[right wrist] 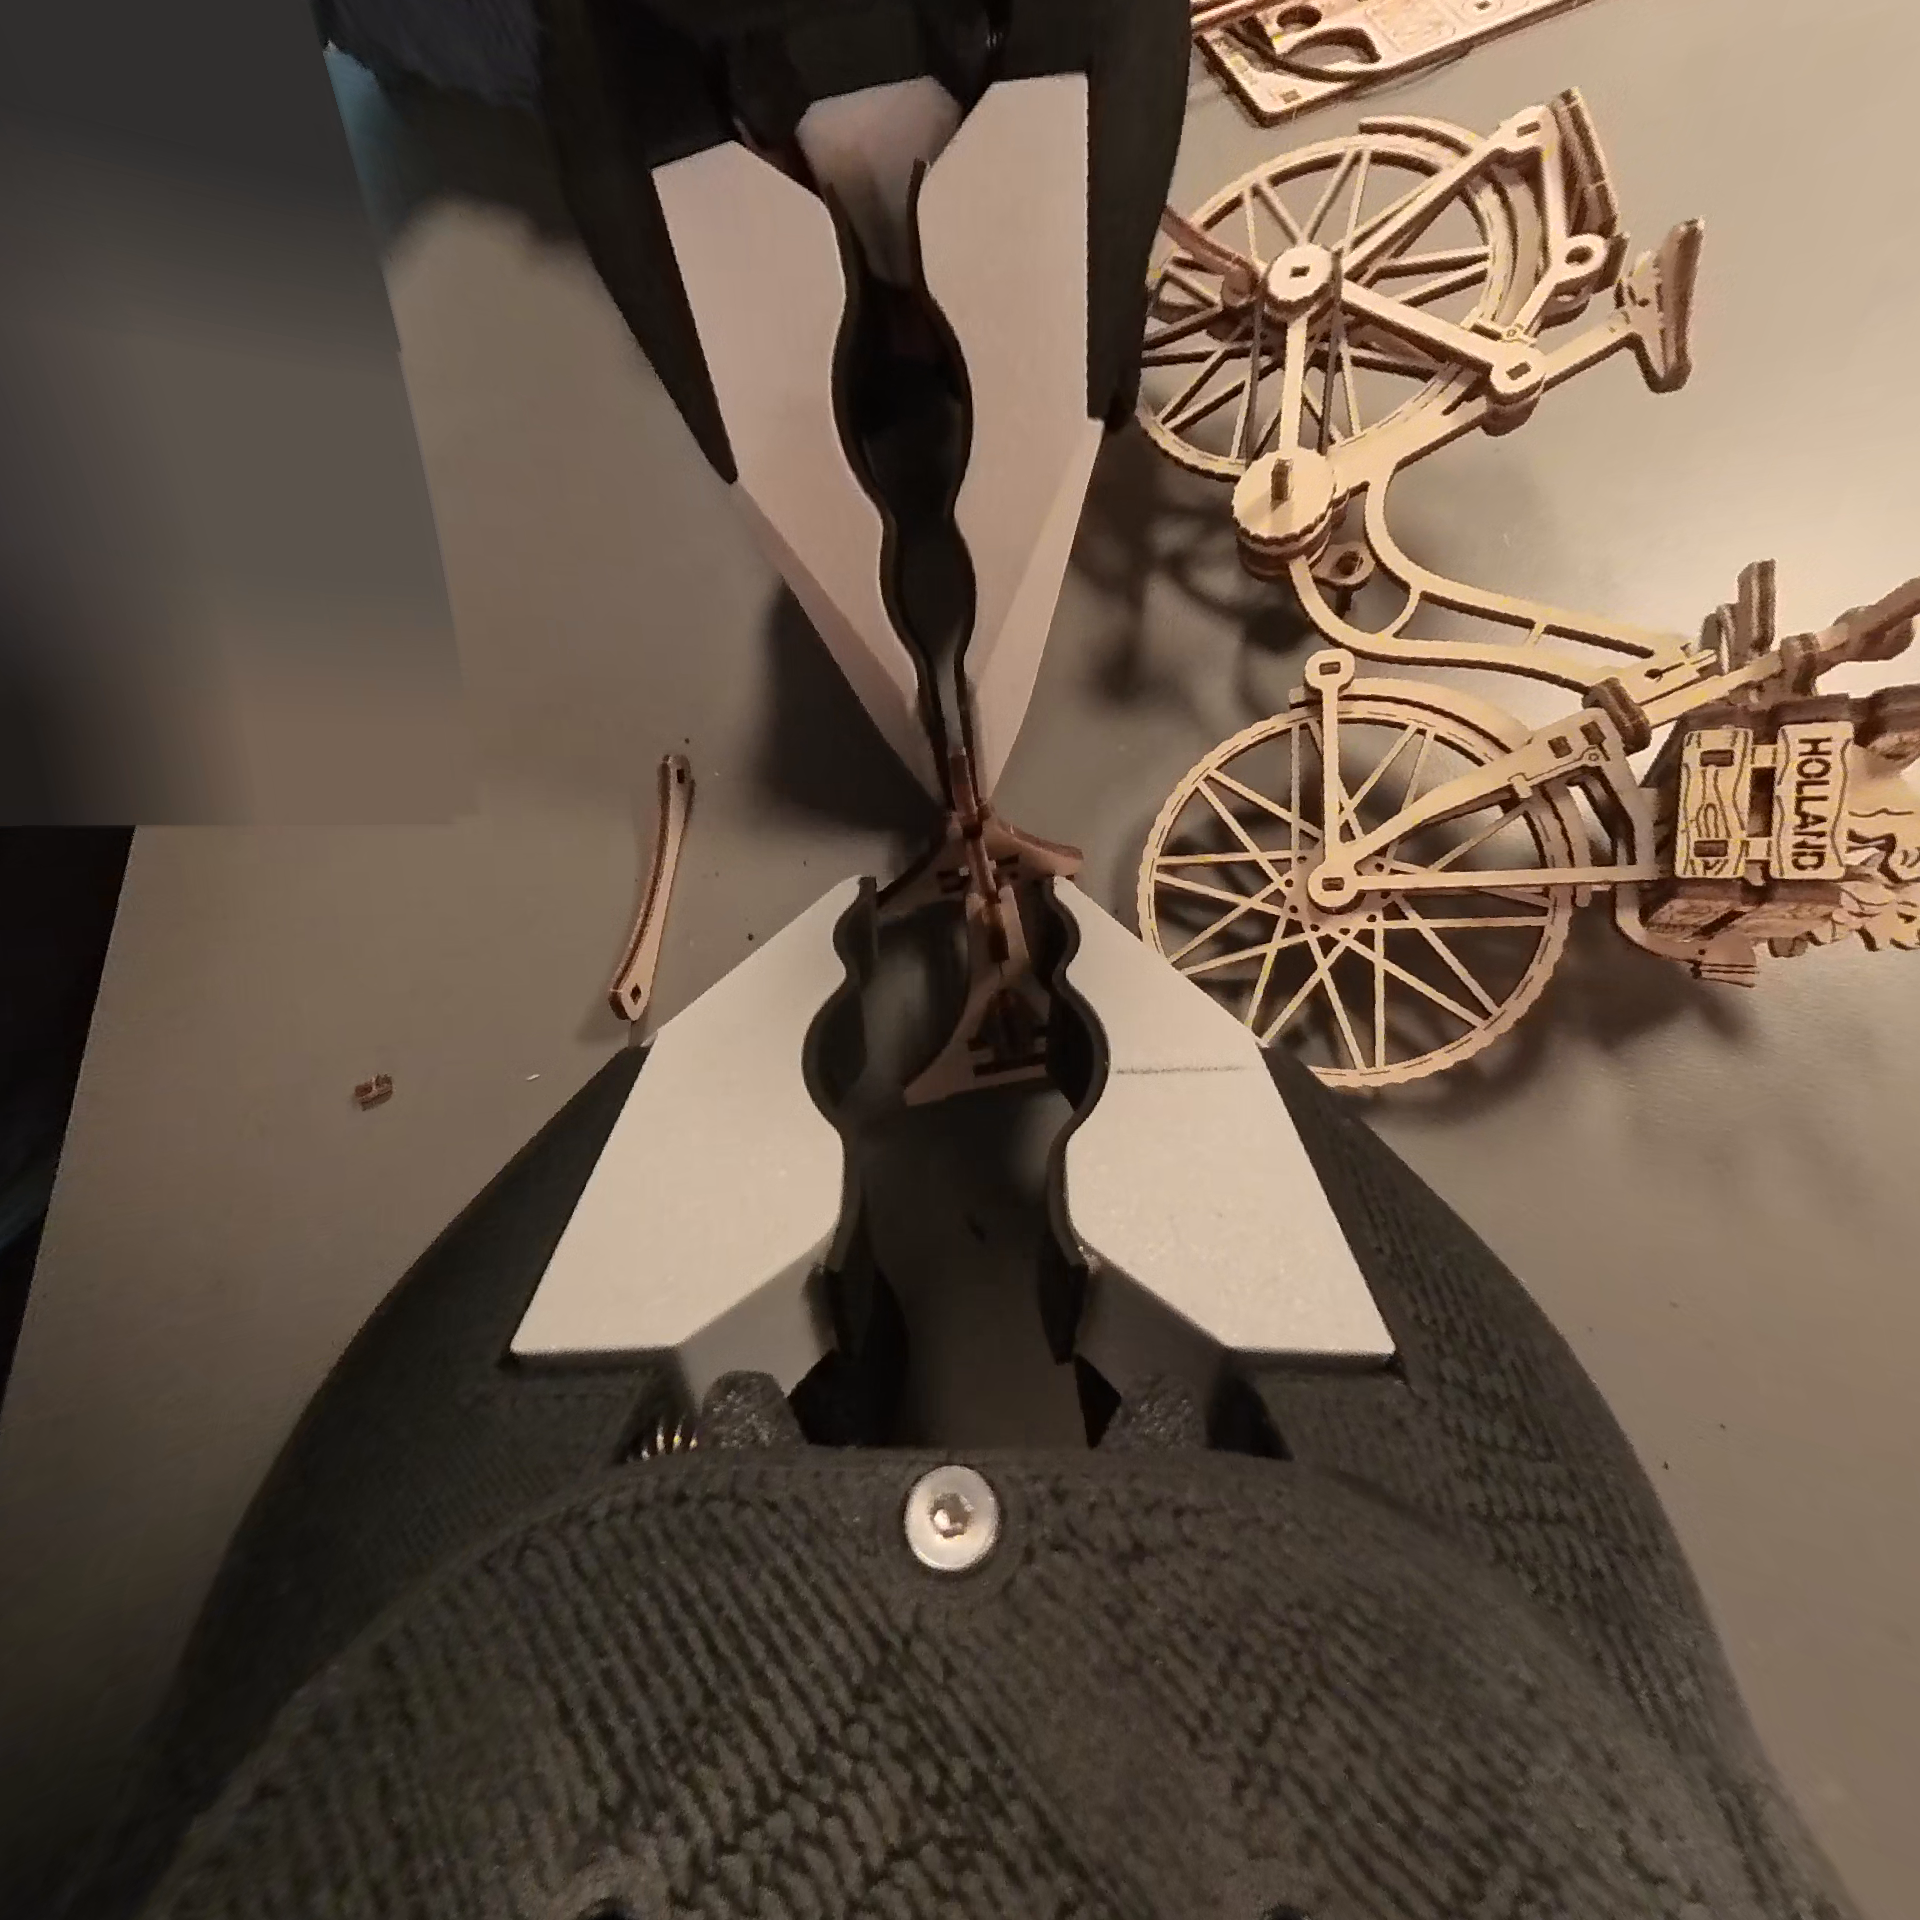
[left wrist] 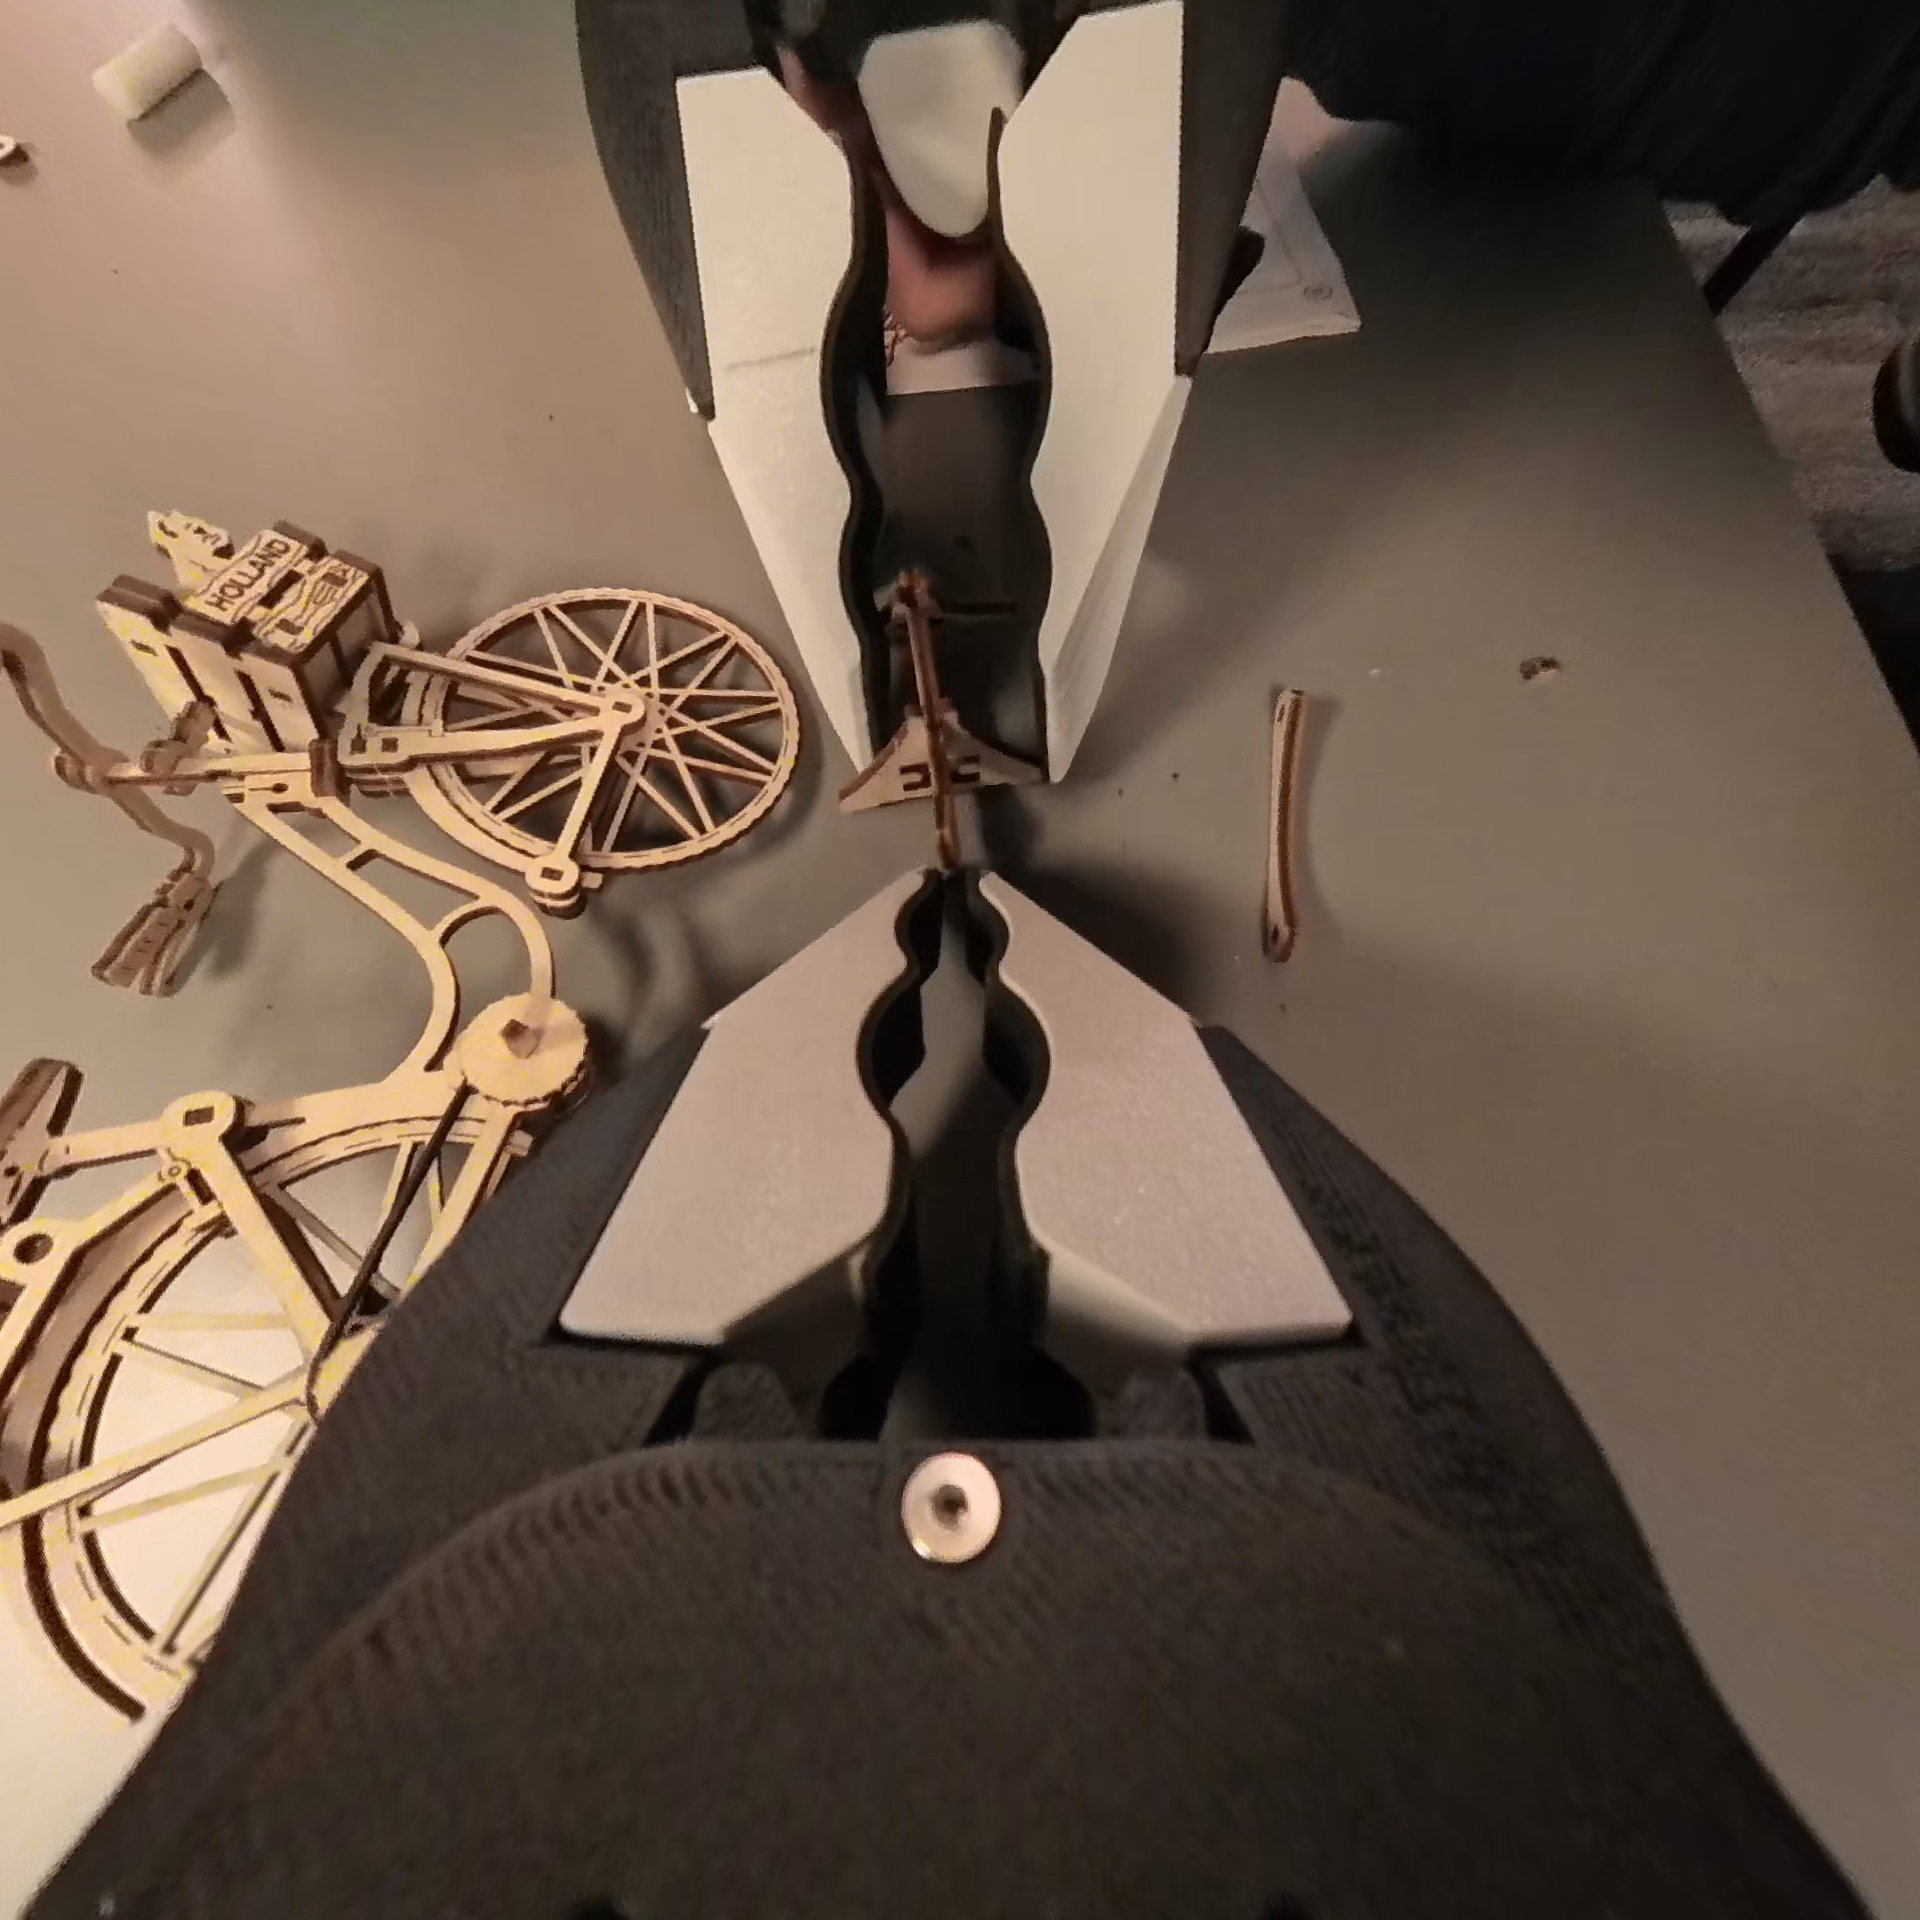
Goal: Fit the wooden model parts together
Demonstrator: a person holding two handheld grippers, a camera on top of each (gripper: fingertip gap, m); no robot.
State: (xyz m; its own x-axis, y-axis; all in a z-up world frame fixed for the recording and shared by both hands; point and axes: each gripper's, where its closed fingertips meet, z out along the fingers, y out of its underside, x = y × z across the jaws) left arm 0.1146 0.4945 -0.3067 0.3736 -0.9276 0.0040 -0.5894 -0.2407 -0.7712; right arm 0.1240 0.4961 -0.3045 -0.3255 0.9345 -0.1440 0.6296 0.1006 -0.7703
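**Left wrist view: two tools meeting over a small wooden piece**

Left wrist view first: my left tool (left wrist: 951,883) sits nearly closed, its tips pinching the lower end of a thin wooden strip (left wrist: 943,821). Just beyond, the right tool (left wrist: 951,769) faces it, closed on a small triangular wooden part (left wrist: 914,774) that the strip crosses. From the right wrist view, my right tool (right wrist: 966,894) holds that part (right wrist: 971,1029) between its tips above the bench (right wrist: 312,935). Farther off lie a loose curved strip (left wrist: 1283,821) and the wooden bicycle model (left wrist: 416,790).

I judge the slot fit is underway. Pushing off-line could snap the thin strip or twist it out of either grip.
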